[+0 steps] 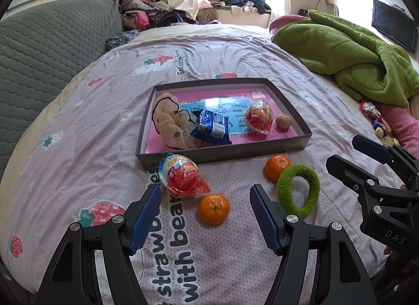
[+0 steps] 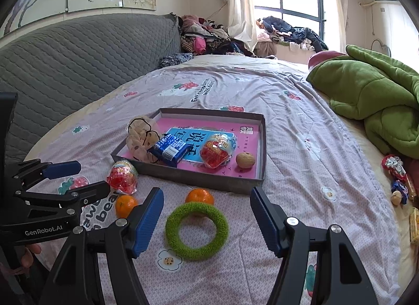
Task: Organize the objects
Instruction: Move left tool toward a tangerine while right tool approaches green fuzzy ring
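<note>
Nearest, my left gripper (image 1: 204,216): jaws wide, holding nothing, hovering over the bedsheet (image 1: 78,126). An orange (image 1: 214,208) lies between its fingers, a little toward the left one and just ahead of the tips. My right gripper (image 2: 207,222): jaws likewise wide and empty, with the green ring (image 2: 197,230) lying flat on the sheet between its fingers.

Item, second orange (image 2: 199,197): touching the ring's far edge, just short of the tray wall.

Item, red snack pack (image 1: 183,178): outside the tray, against its near left corner, long axis slanting from far left to near right; the left gripper is the closer one.

Item, tray (image 1: 288,145): shallow, dark-walled, pink-lined, directly ahead of both grippers. Contents, left to right: beige scrunchie (image 1: 167,121), blue packet (image 1: 212,128), a second red snack pack (image 1: 259,117), a walnut (image 1: 283,120).

Item, loose wrapped sweets (image 2: 398,179): far right, well apart from the tray, beside the green blanket (image 2: 371,100).

Judgement: four things near the tray are not yet in it. I reckon each gripper is already lined up on its own piece, orange for the left, ring for the right. The ring is soft and open-centred, so I would close across one side of its band, not across its whole width. The orange is round and may roll on the soft sheet if the fingers meet it off-centre.
</note>
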Demonstrator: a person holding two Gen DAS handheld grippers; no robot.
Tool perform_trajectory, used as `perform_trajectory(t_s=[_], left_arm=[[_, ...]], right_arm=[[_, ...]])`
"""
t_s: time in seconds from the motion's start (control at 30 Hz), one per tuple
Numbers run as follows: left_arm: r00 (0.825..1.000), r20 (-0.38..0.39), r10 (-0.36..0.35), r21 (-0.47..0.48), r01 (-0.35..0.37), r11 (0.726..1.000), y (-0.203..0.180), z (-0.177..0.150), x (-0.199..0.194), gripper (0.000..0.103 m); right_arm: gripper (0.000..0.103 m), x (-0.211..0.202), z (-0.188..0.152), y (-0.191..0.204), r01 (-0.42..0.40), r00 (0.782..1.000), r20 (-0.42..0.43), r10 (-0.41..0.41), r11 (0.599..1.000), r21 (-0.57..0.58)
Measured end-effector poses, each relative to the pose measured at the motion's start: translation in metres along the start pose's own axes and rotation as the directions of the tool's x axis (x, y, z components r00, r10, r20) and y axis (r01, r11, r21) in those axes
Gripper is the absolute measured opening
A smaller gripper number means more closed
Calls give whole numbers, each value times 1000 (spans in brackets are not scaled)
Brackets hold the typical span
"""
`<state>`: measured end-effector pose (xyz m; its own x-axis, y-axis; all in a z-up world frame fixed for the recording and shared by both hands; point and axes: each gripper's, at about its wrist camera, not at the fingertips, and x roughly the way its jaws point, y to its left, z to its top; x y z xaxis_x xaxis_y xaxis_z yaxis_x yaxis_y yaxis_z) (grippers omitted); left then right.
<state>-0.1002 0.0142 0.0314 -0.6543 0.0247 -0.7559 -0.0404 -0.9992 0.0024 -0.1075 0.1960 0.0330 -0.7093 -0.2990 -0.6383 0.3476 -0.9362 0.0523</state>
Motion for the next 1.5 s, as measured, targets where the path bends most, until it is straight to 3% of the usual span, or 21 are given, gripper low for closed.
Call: perform_trajectory(t_s=[0.7, 1.5], left_arm=[[994, -110, -27, -9, 27, 1000, -1, -25, 31, 72], [989, -138, -44, -54, 36, 998, 8, -28, 62, 72]], right_arm=[[68, 27, -20, -7, 9, 993, -122, -7, 1000, 19], [68, 64, -37, -18, 52, 978, -204, -44, 998, 32]])
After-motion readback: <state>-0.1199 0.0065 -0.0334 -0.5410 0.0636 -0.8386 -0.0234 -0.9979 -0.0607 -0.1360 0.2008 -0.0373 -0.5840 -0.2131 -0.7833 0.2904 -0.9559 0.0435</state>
